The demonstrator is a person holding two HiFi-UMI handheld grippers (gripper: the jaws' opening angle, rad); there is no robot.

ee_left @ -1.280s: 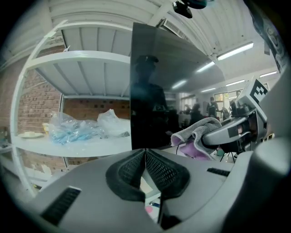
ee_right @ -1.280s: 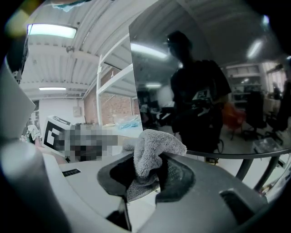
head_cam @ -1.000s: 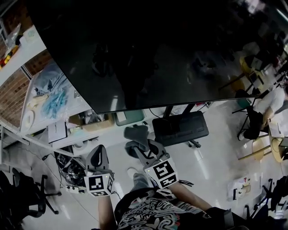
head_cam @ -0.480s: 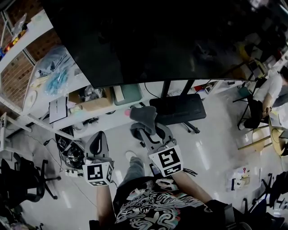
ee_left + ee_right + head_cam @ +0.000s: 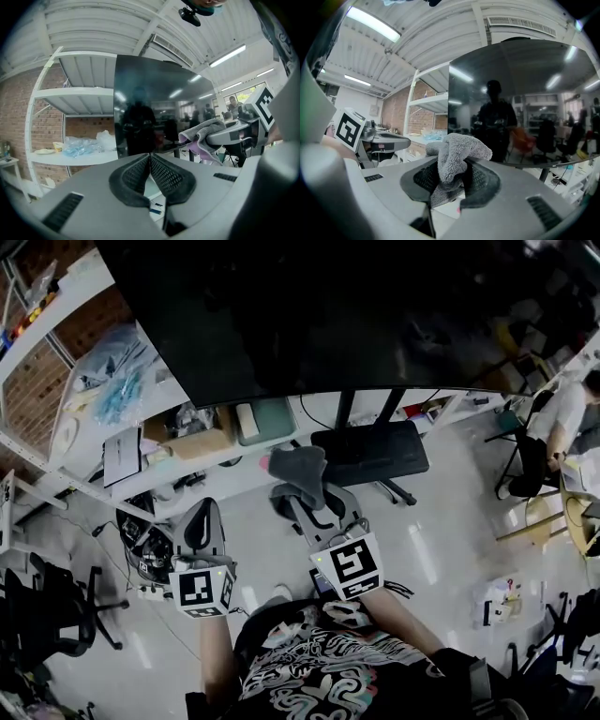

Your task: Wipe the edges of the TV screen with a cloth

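A big dark TV screen (image 5: 356, 315) on a black stand (image 5: 370, 451) fills the top of the head view; its lower edge runs across the middle. My right gripper (image 5: 305, 498) is shut on a grey cloth (image 5: 298, 465), held just below that edge. In the right gripper view the cloth (image 5: 457, 157) bunches out between the jaws, with the screen (image 5: 525, 103) ahead. My left gripper (image 5: 202, 526) hangs lower left, shut and empty, its pads (image 5: 140, 173) pressed together; it sees the screen (image 5: 159, 108) and the cloth (image 5: 206, 133) at its right.
A white shelf unit (image 5: 112, 409) with plastic bags and boxes stands left of the TV. Cables and a power strip (image 5: 145, 568) lie on the floor near the left gripper. Office chairs (image 5: 56, 615) stand at the left, and a seated person (image 5: 562, 427) is at the far right.
The view has dropped slightly, so the TV's lower edge sits higher in frame. Both grippers have come a little lower and nearer to me, cloth still held.
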